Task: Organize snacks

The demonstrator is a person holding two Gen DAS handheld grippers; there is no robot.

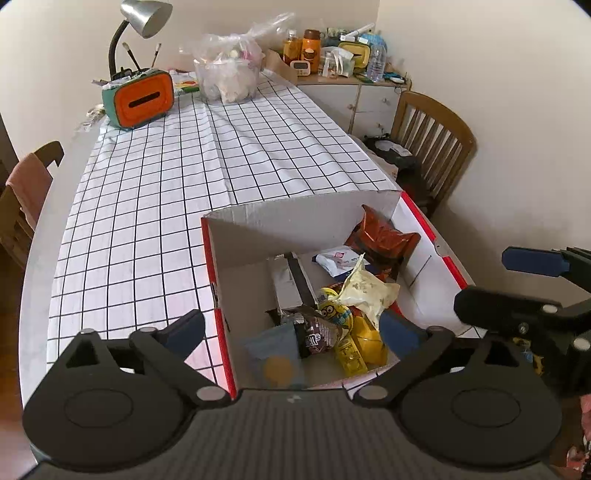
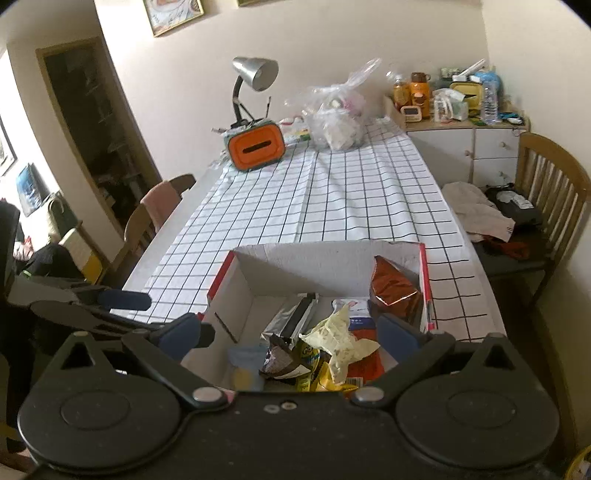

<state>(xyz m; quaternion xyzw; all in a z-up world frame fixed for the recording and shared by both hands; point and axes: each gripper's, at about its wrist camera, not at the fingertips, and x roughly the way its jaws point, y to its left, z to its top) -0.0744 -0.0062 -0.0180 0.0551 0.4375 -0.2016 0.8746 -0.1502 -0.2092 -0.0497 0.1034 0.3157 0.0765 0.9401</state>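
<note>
Black-gridded white tablecloth [image 1: 207,166], red-edged white box [image 1: 236,258], orange-fronted teal tissue holder [image 1: 142,98], rust-red snack bag [image 1: 384,236].

Matt white cardboard box [image 1: 236,236] with glossy red outer faces, resting on a smooth cloth [image 1: 155,192] printed with a black grid. Inside the box: a shiny, crinkled orange-brown foil packet [image 1: 384,236] against its far wall, and nearer, a creased pale-yellow plastic wrapper [image 1: 369,291]. Beyond the box, at the cloth's far end: a brushed-metal lamp shade [image 1: 146,16], an orange matt plastic holder [image 1: 144,98] and a clear, wrinkled plastic bag [image 1: 229,66]. Beside the box, a varnished wooden chair [image 1: 436,136].
</note>
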